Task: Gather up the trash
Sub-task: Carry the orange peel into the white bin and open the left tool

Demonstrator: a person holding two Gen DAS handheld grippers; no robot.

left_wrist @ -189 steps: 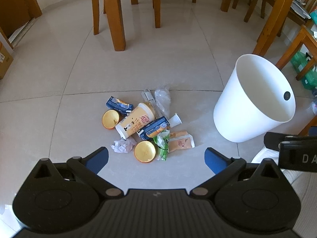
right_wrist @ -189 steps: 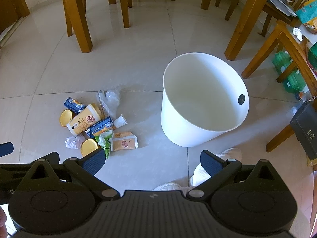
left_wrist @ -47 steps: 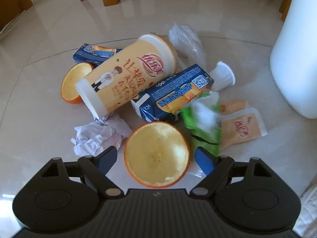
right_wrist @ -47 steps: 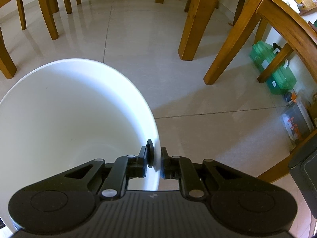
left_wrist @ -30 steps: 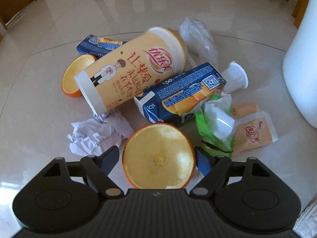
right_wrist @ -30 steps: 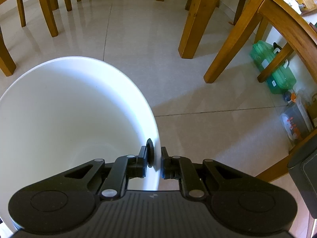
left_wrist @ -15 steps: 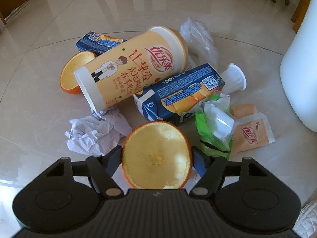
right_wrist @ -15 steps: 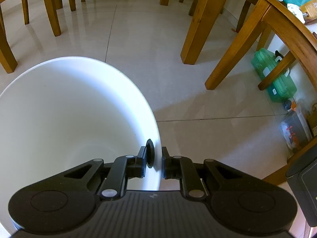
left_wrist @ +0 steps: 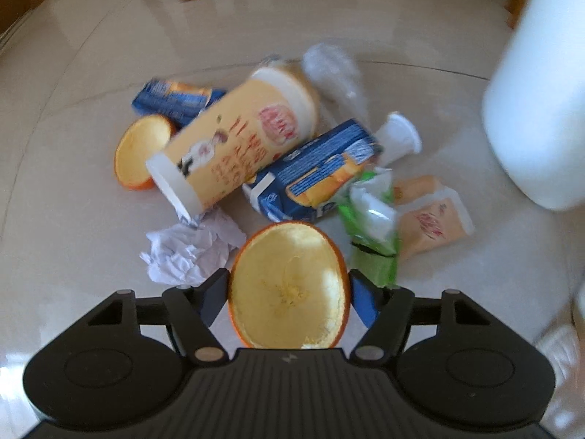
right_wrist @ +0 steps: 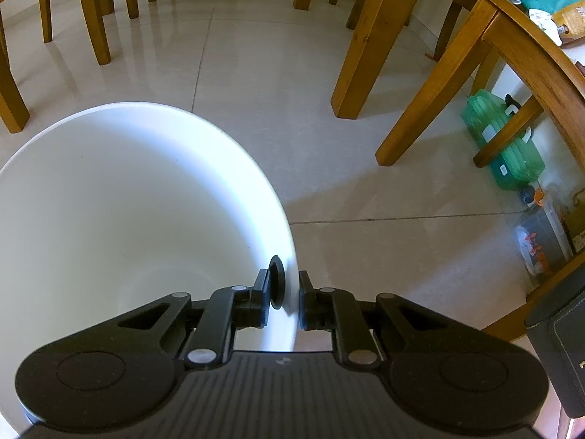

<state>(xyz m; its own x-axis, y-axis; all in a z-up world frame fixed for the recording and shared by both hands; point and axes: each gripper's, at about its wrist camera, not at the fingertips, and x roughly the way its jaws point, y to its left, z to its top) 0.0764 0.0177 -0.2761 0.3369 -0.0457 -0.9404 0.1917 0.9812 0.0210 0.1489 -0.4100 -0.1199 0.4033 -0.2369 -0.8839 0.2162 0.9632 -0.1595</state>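
Note:
My left gripper [left_wrist: 289, 294] is shut on an orange peel half [left_wrist: 289, 285], lifted a little off the floor. Beyond it lies a trash pile: crumpled white paper [left_wrist: 190, 250], a tall yellow cup [left_wrist: 237, 139] on its side, a blue juice carton [left_wrist: 314, 170], a green wrapper [left_wrist: 373, 234], tan sachets [left_wrist: 431, 223], a second peel half [left_wrist: 140, 152], a small white cup [left_wrist: 400, 139], a clear plastic bag [left_wrist: 336, 73]. The white bin [left_wrist: 541, 109] stands at the right. My right gripper [right_wrist: 285, 300] is shut on the white bin's rim [right_wrist: 289, 256].
Wooden chair and table legs [right_wrist: 369, 47] surround the bin on the tiled floor. A green plastic box [right_wrist: 504, 142] and other clutter sit under the table at the right. A blue snack packet [left_wrist: 172, 100] lies behind the cup.
My left gripper closed on the nearest orange peel half and has begun lifting it; that view is now blurred by motion. The right gripper keeps its hold on the bin rim.

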